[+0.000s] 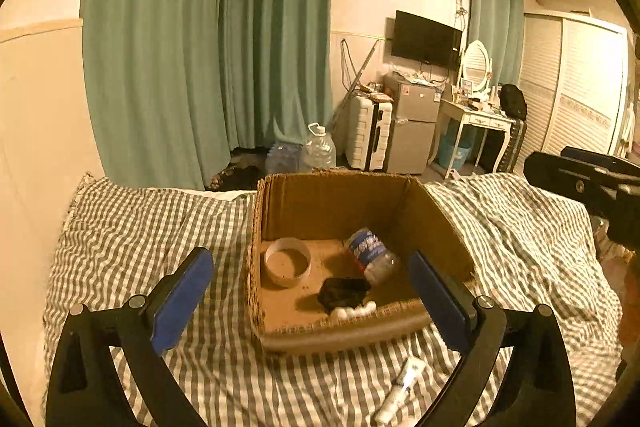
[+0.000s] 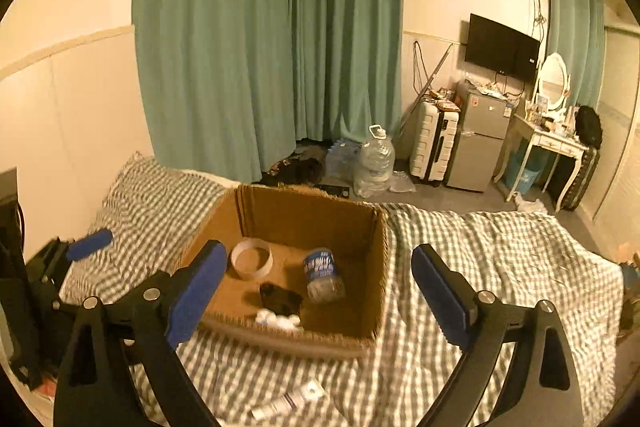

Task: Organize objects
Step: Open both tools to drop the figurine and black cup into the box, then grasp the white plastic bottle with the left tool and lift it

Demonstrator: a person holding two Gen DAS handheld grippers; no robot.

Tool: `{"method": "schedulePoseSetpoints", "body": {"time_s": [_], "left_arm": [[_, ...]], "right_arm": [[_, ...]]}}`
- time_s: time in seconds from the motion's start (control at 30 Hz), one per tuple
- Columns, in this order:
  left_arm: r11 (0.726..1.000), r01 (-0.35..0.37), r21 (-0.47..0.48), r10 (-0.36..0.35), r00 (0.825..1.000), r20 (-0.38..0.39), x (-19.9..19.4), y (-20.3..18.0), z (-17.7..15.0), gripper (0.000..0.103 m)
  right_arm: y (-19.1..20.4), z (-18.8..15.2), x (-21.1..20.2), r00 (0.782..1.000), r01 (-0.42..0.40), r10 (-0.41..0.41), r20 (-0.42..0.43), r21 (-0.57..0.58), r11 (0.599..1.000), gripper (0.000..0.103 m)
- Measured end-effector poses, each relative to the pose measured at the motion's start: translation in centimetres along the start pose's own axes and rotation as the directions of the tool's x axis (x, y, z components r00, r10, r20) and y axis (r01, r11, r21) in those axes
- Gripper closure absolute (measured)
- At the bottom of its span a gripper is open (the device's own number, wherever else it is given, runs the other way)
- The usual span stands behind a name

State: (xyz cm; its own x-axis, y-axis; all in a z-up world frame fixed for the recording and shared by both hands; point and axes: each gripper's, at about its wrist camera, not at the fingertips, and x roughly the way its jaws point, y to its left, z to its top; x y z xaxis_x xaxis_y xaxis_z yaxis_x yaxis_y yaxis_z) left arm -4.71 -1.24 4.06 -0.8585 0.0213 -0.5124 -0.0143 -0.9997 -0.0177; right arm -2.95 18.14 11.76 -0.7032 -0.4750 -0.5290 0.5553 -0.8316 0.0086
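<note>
At the far left a bare wall runs beside the bed, and the checked blanket (image 1: 132, 227) ends at a frilled edge just short of it, leaving a strip of open cloth beside the cardboard box (image 1: 332, 203). The left gripper (image 1: 316, 299) hangs above the box's near rim with its blue pads wide apart and nothing between them. Inside the box, from left to right, lie a roll of tape (image 1: 287, 261), a dark bundle (image 1: 343, 293) with small white pieces (image 1: 352, 311) at the near wall, and a crushed plastic bottle (image 1: 372, 255) on its side. A white tube (image 1: 400, 389) lies on the blanket just outside the near wall. To the right the blanket spreads rumpled and free, up to the foot of the bed.

The right gripper (image 2: 320, 301) also stands wide apart and empty, over the box's near right part. Its view alone shows the floor beyond the bed, with a large water jug (image 2: 376, 159). The left view shows the right gripper only as a dark shape at its right edge; the right view catches one blue pad of the left gripper at its left edge.
</note>
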Motion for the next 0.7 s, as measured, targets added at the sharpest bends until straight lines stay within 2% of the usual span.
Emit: {"method": "schedulePoseSetpoints", "body": {"time_s": [0.13, 0.23, 0.33, 0.4, 0.53, 0.7], "left_arm": [[0.998, 0.038, -0.057, -0.040, 0.998, -0.043, -1.1, 0.4, -1.3, 0.002], [0.997, -0.021, -0.068, 0.016, 0.996, -0.083, -1.1, 0.4, -2.7, 0.002], [0.998, -0.034, -0.059, 0.026, 0.990, -0.139, 0.0, 0.2, -5.0, 0.002], [0.998, -0.030, -0.059, 0.019, 0.984, -0.178, 0.9, -0.1, -6.5, 0.002], [0.999, 0.037, -0.037, -0.046, 0.955, -0.293, 3.3, -1.5, -11.2, 0.002], [0.996, 0.090, -0.002, -0.084, 0.919, -0.385, 6.0, -3.8, -15.6, 0.003]], "right_arm": [[0.5, -2.3, -1.9, 1.000, 0.027, -0.027, -0.012, -0.005, 1.000, 0.009], [0.0, -5.7, -2.5, 0.999, 0.019, -0.018, -0.045, 0.007, 1.000, 0.009], [-1.6, -9.9, -1.3, 0.991, 0.022, -0.014, -0.132, 0.064, 0.998, 0.009], [-2.4, -11.6, -0.3, 0.984, 0.035, -0.016, -0.180, 0.099, 0.995, 0.009], [-3.1, -12.6, 1.2, 0.975, 0.039, -0.015, -0.221, 0.106, 0.994, 0.009], [-2.3, -13.6, 2.9, 0.967, 0.049, -0.033, -0.255, 0.057, 0.997, 0.009]]}}
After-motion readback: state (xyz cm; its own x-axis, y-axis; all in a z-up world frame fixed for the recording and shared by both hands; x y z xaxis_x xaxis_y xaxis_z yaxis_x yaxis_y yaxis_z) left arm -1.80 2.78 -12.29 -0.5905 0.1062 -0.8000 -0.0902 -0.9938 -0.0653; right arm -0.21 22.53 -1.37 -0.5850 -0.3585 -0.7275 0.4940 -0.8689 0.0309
